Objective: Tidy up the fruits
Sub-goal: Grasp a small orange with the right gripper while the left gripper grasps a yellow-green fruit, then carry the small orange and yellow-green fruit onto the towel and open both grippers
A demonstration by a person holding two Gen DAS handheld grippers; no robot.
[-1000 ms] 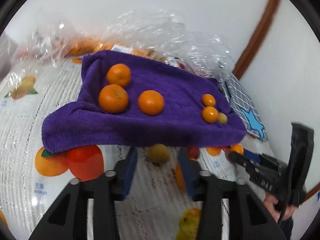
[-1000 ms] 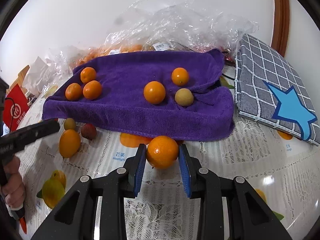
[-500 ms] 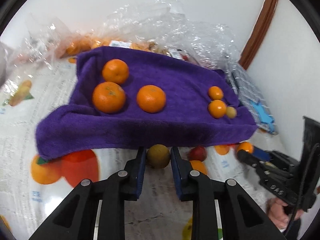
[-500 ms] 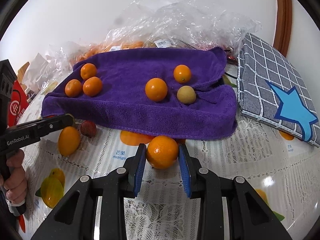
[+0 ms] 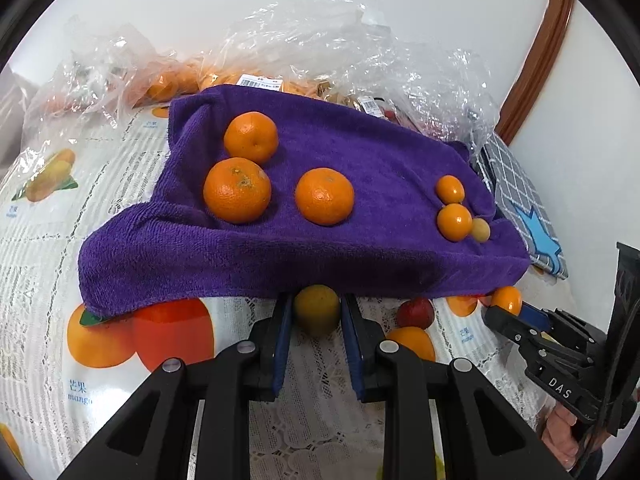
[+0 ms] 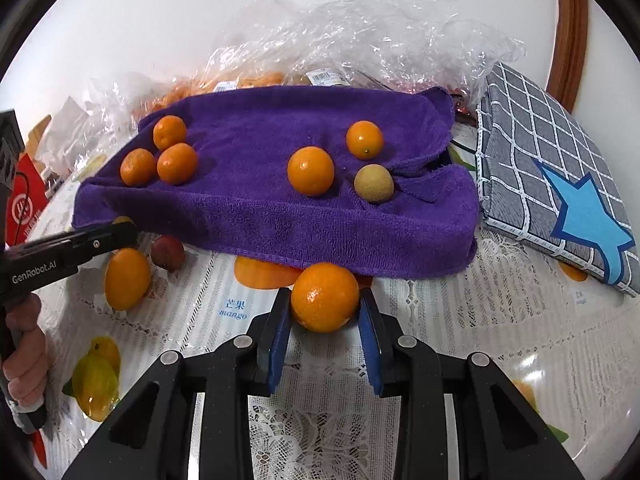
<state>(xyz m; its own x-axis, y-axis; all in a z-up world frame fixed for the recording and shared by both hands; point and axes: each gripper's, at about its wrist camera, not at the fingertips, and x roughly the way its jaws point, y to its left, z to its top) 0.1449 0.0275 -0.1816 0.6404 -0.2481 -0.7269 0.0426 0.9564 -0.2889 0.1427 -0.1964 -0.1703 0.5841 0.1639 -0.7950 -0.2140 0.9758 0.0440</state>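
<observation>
A: What do the left tongs (image 5: 316,312) have?

B: They are closed on a small round yellow-brown fruit (image 5: 317,309), blue pads pressing both its sides. It sits on the bench (image 5: 40,264), which is covered in a white lace cloth with printed fruit pictures, right at the near hem of the folded purple terry towel (image 5: 360,248).

A: And the right tongs (image 6: 325,316)?

B: Gripping a round glossy orange mandarin (image 6: 325,297), also on the bench cloth and touching the towel's near hem, towards its right end.

A: What lies on the towel?

B: Three larger mandarins (image 5: 237,190) grouped at its left side. At its right side, two small orange kumquats (image 5: 454,221) and a pale tan round fruit (image 5: 480,230) just beside the nearer one.

A: Anything loose on the bench?

B: In front of the towel, between the two tongs, a dark red round fruit (image 6: 168,253) and an oval orange fruit (image 6: 127,278) lie near each other.

A: And behind?

B: Crumpled clear plastic bags (image 6: 360,36) along the far edge against the white wall, with more orange fruit showing through. A grey checked cushion with a blue star (image 6: 560,184) rests at the right edge, just beside the towel.
</observation>
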